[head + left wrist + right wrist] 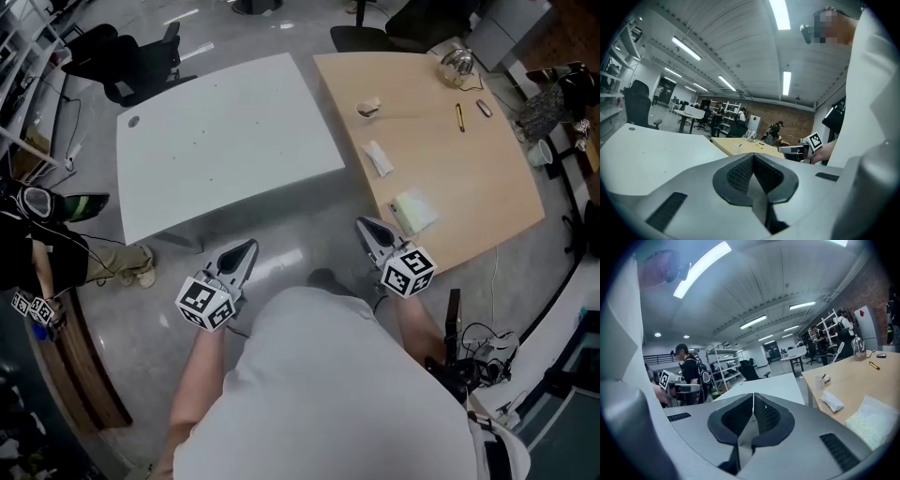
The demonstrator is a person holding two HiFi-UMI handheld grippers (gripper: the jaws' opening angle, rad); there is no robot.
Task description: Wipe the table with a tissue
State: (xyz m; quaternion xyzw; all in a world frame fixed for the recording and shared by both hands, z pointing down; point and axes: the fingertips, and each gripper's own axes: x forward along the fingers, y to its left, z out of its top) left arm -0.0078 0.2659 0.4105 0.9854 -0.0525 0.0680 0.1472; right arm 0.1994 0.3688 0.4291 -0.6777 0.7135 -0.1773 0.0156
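Note:
A crumpled white tissue (379, 157) lies on the wooden table (487, 178) at the right, with a pale tissue pack (413, 210) nearer the front edge. My right gripper (366, 227) hovers just off that edge, short of the pack, shut and empty. My left gripper (246, 251) hangs over the floor in front of the white table (225, 141), also shut with nothing in it. In the right gripper view the tissue (832, 401) and the pack (873, 420) lie to the right of the closed jaws (753, 397). The left gripper view shows closed jaws (752, 157) too.
Further back on the wooden table stand a small cup (367, 109), a pen (459, 116) and a glass jar (457, 66). A gap of grey floor (328, 211) separates the two tables. Office chairs (131, 56) stand behind the white table. Cables (483, 347) lie at the lower right.

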